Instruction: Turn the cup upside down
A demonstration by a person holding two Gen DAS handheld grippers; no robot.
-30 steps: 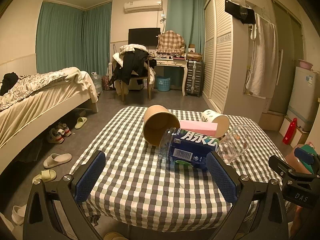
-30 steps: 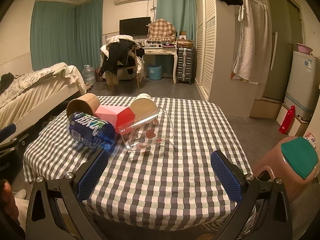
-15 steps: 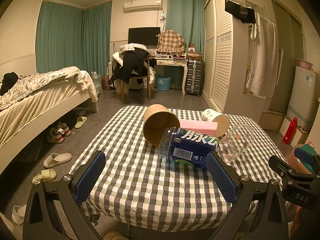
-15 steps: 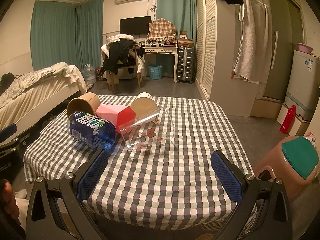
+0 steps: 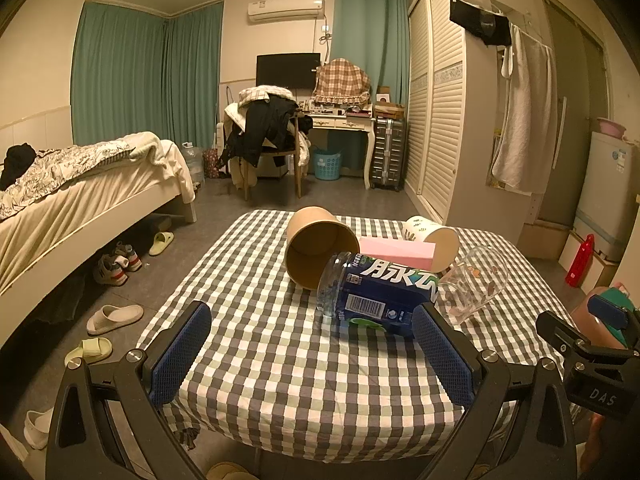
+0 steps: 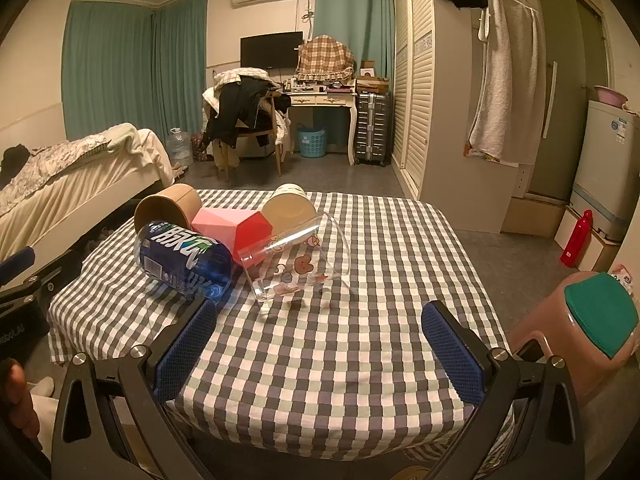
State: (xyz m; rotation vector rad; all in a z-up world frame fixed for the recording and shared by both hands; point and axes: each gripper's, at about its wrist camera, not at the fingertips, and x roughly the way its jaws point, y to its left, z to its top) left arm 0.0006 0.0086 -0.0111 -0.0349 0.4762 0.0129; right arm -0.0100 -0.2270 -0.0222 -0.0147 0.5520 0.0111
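A clear glass cup with cartoon prints (image 6: 298, 262) lies on its side on the checked tablecloth (image 6: 360, 340), mouth to the right; it also shows in the left wrist view (image 5: 476, 286). A brown paper cup (image 5: 318, 250) and a white paper cup (image 5: 434, 242) also lie on their sides. My left gripper (image 5: 312, 350) is open and empty near the table's front edge. My right gripper (image 6: 320, 344) is open and empty, a little short of the glass cup.
A blue-labelled plastic bottle (image 6: 182, 260) and a pink box (image 6: 236, 230) lie among the cups. A pink stool with a green top (image 6: 588, 328) stands right of the table. A bed (image 5: 72, 200) is at the left, a wardrobe (image 5: 440, 120) at the right.
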